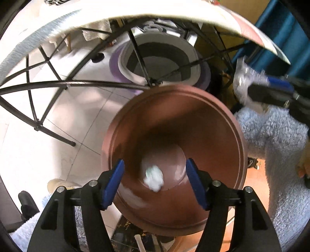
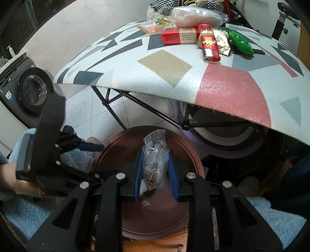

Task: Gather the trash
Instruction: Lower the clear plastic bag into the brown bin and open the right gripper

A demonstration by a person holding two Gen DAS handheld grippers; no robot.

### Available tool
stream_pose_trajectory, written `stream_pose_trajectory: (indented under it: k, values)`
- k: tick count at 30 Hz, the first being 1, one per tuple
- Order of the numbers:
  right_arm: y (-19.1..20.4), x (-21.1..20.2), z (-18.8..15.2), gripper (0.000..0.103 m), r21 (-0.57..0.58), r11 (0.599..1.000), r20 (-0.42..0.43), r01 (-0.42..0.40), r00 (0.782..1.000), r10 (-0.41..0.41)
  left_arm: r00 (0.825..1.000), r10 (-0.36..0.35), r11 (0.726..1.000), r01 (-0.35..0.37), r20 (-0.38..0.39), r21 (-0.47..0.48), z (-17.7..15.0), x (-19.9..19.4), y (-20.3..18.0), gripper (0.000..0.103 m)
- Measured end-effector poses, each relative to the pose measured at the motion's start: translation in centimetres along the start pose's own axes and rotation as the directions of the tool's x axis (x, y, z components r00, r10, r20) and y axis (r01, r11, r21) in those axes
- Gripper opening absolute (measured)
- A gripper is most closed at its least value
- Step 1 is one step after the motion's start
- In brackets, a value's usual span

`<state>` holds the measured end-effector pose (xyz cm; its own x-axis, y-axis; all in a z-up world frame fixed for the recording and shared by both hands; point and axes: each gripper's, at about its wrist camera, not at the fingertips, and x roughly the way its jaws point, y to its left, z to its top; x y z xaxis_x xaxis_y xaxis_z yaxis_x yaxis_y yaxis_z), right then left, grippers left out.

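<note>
A round brown bin (image 1: 174,108) stands on the floor below the table's edge. My left gripper (image 1: 155,164) hangs over its mouth, open, with nothing touching its blue pads. A crumpled white scrap (image 1: 153,177) shows inside the bin, blurred, in line with the gap between the jaws. My right gripper (image 2: 155,155) is above the same bin (image 2: 116,139), shut on a crumpled clear plastic wrapper (image 2: 155,143) that sticks up past the fingertips. The left wrist view shows that wrapper (image 1: 244,77) at the upper right.
The patterned table (image 2: 164,64) overhangs the bin and carries red packets (image 2: 180,35), a green wrapper (image 2: 241,41) and a clear bag (image 2: 193,15). Black table legs (image 1: 48,85) and a white and purple tub (image 1: 160,60) stand under it. A washing machine (image 2: 33,89) is at the left.
</note>
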<state>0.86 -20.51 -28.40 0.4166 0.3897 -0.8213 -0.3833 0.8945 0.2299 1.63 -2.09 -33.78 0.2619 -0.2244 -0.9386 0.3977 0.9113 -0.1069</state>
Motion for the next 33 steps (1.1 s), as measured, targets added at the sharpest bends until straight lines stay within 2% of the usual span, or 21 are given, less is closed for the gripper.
stream_pose_trajectory:
  k: [4, 7, 9, 13, 16, 19, 24, 26, 30, 33]
  values:
    - [-0.1, 1.1, -0.2, 0.028, 0.004, 1.0, -0.044, 0.004, 0.999, -0.004, 0.997, 0.019, 0.999, -0.015, 0.08, -0.047, 0.2, -2.0, 1.0, 0.072]
    - [-0.2, 2.3, -0.5, 0.028, 0.015, 1.0, -0.092, 0.009, 0.996, -0.008, 0.986, 0.036, 0.996, -0.021, 0.163, -0.09, 0.2, -4.0, 1.7, 0.078]
    - [-0.1, 3.4, -0.9, 0.028, 0.012, 1.0, -0.137, 0.017, 0.99, -0.015, 0.974, 0.046, 0.993, -0.021, 0.222, -0.115, 0.2, -5.6, 2.0, 0.08]
    - [0.3, 5.6, -1.6, 0.028, -0.02, 0.999, -0.225, 0.03, 0.974, -0.034, 0.935, 0.075, 0.985, -0.015, 0.346, -0.173, -0.1, -8.7, 3.0, 0.089]
    - [0.1, 8.1, -2.7, 0.028, -0.025, 0.999, -0.338, 0.04, 0.94, -0.046, 0.914, 0.096, 0.975, -0.006, 0.394, -0.222, -0.2, -9.8, 4.1, 0.091]
    - [-0.2, 9.9, -3.5, 0.028, -0.04, 0.997, -0.426, 0.069, 0.901, -0.079, 0.904, 0.121, 0.967, -0.014, 0.41, -0.253, -0.1, -10.3, 4.8, 0.091]
    - [0.3, 12.2, -5.2, 0.028, -0.118, 0.987, -0.527, 0.113, 0.835, -0.159, 0.909, 0.128, 0.971, -0.033, 0.396, -0.237, -0.1, -9.7, 4.8, 0.092]
    - [0.7, 12.3, -5.5, 0.028, -0.142, 0.983, -0.537, 0.115, 0.825, -0.174, 0.91, 0.133, 0.975, -0.049, 0.392, -0.219, 0.0, -9.5, 4.6, 0.092]
    - [1.2, 12.2, -5.6, 0.034, -0.17, 0.978, -0.534, 0.124, 0.823, -0.197, 0.911, 0.138, 0.978, -0.063, 0.388, -0.199, 0.0, -9.3, 4.1, 0.092]
    - [1.3, 12.3, -6.1, 0.035, -0.191, 0.972, -0.544, 0.138, 0.809, -0.222, 0.911, 0.141, 0.977, -0.064, 0.389, -0.202, -0.1, -9.3, 4.1, 0.092]
